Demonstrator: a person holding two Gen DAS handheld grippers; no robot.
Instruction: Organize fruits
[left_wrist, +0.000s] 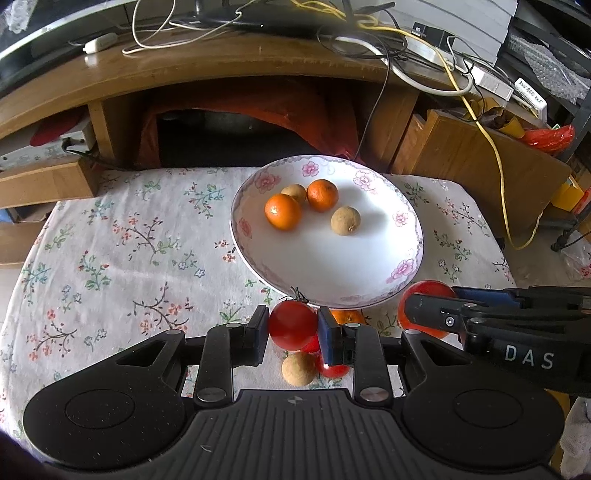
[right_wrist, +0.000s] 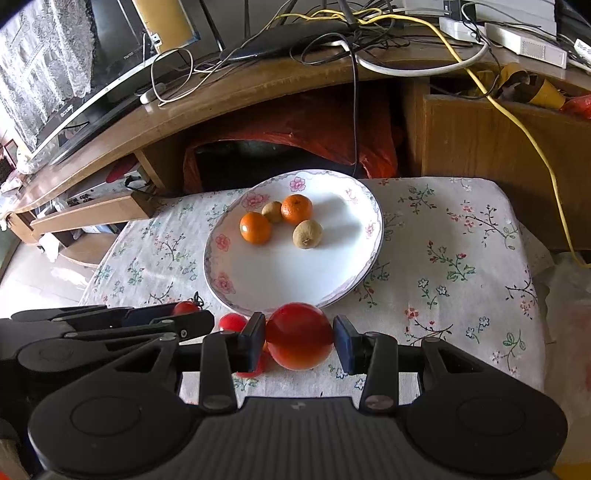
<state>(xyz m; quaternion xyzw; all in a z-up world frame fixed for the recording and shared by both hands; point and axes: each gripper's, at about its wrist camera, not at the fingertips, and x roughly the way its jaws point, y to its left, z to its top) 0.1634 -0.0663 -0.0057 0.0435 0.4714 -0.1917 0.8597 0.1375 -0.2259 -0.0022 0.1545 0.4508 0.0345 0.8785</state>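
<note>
The left gripper (left_wrist: 291, 334) brackets a small red tomato (left_wrist: 292, 324) with a green stem. Both pads appear to touch its sides, so the jaws stand narrow and look closed on it, and the fruit sits level with the fingertips, directly ahead along the finger axis. The right gripper (right_wrist: 300, 341) brackets a large red tomato (right_wrist: 299, 340). Its left pad touches the fruit, while a thin gap shows at the right pad, so a firm grasp cannot be confirmed from these views. Both tomatoes are round, with no long axis to align, smooth and glossy; they probably bruise under hard pressure. Beneath the left gripper, loose fruit lies on the floral cloth (left_wrist: 110, 251): a tan longan (left_wrist: 298, 368), further small red fruit (left_wrist: 332, 369) and part of an orange (left_wrist: 346, 316). Just beyond both grippers, the near rim of the white flowered plate (left_wrist: 332, 273) lies straight ahead, with each tomato just short of it. The coming move therefore appears to call for a lift over the rim followed by a short forward carry. The two grippers work side by side and close together, so a collision is possible if both advance at once. The plate holds two oranges (left_wrist: 282, 211) and two longans (left_wrist: 345, 220), grouped in its far left half; the near half is bare. Farthest away stands a wooden desk (left_wrist: 184, 74) covered in cables.
</note>
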